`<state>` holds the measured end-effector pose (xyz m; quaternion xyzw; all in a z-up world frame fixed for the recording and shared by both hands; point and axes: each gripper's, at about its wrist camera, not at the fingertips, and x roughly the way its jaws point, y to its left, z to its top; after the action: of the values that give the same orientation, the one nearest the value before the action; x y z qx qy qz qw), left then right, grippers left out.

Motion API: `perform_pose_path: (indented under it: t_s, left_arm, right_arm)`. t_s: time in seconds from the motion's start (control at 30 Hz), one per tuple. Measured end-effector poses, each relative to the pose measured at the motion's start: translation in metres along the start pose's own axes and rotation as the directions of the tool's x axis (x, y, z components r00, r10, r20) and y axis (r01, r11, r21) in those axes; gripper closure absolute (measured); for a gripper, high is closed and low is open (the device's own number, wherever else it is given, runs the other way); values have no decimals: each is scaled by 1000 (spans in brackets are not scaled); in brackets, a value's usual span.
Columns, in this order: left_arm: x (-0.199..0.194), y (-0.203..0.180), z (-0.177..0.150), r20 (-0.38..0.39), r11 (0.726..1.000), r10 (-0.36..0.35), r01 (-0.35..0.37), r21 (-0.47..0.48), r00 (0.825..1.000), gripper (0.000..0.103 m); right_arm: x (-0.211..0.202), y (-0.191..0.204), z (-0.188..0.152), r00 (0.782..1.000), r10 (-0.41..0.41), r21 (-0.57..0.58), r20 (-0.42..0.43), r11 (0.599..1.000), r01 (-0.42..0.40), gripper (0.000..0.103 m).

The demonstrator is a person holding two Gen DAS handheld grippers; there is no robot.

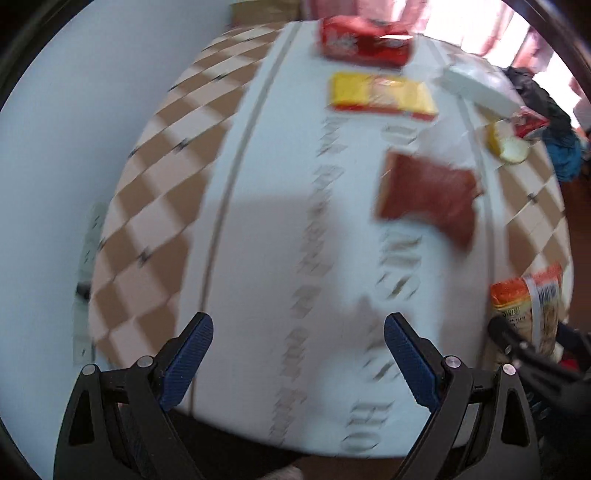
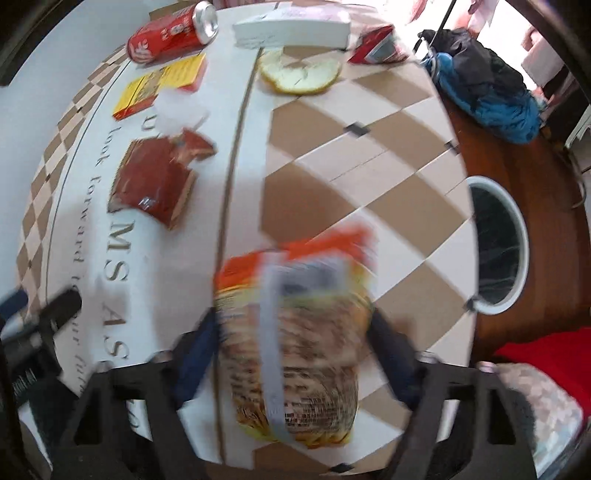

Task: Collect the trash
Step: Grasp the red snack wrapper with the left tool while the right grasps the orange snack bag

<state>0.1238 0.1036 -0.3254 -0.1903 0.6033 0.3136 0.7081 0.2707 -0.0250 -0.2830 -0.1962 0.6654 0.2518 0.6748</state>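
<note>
Right gripper (image 2: 295,332): its 2 fingers press on either side of an orange-and-yellow snack bag (image 2: 291,332), pinching it just above the table; the view is blurred here.
Left gripper (image 1: 298,350): spread wide with nothing between its blue pads (image 1: 188,363), hovering over the near edge of the white printed strip of the tablecloth (image 1: 258,221).
Snack bag from the left view: seen at the right edge (image 1: 532,314), beside the black tip of the right gripper.
Red can (image 2: 173,31): lying on its side at the far end of the table.
Yellow box (image 2: 159,85): flat on the cloth, just in front of the can.
Dark red carton (image 2: 159,181): torn open, lying near the middle of the white strip, well apart from both grippers.
Lemon slice (image 2: 299,72): on the checked part of the cloth, just in front of a white box (image 2: 291,29).
Small red pack (image 2: 376,46): beside the white box, at the far right corner.
Bin (image 2: 496,243): round, white-rimmed, dark inside, on the wooden floor just right of the table.
Blue and black clothing (image 2: 484,85): heaped on the floor beyond the bin.
</note>
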Motion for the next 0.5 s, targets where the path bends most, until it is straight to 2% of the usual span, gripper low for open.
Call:
perform_pose_path:
  t_s: [0.17, 0.27, 0.43, 0.47, 0.5]
  left_arm:
    - [7, -40, 43, -2, 987, -100, 99, 126, 995, 9]
    - [12, -62, 70, -27, 975, -159, 161, 153, 987, 9]
    - [33, -77, 86, -71, 969, -165, 175, 173, 984, 11]
    - [35, -77, 86, -72, 970, -161, 171, 170, 984, 21]
    - [33, -77, 86, -63, 972, -154, 163, 172, 986, 23]
  right_arm:
    - [-3, -35, 19, 998, 56, 111, -2, 992, -55, 35]
    - [-6, -55, 30, 994, 113, 182, 9, 977, -113, 35]
    - [-11, -68, 43, 990, 142, 201, 21, 969, -144, 35]
    - [-10, -66, 45, 990, 141, 206, 21, 968, -142, 35]
    - [-10, -65, 45, 989, 144, 204, 21, 968, -146, 35]
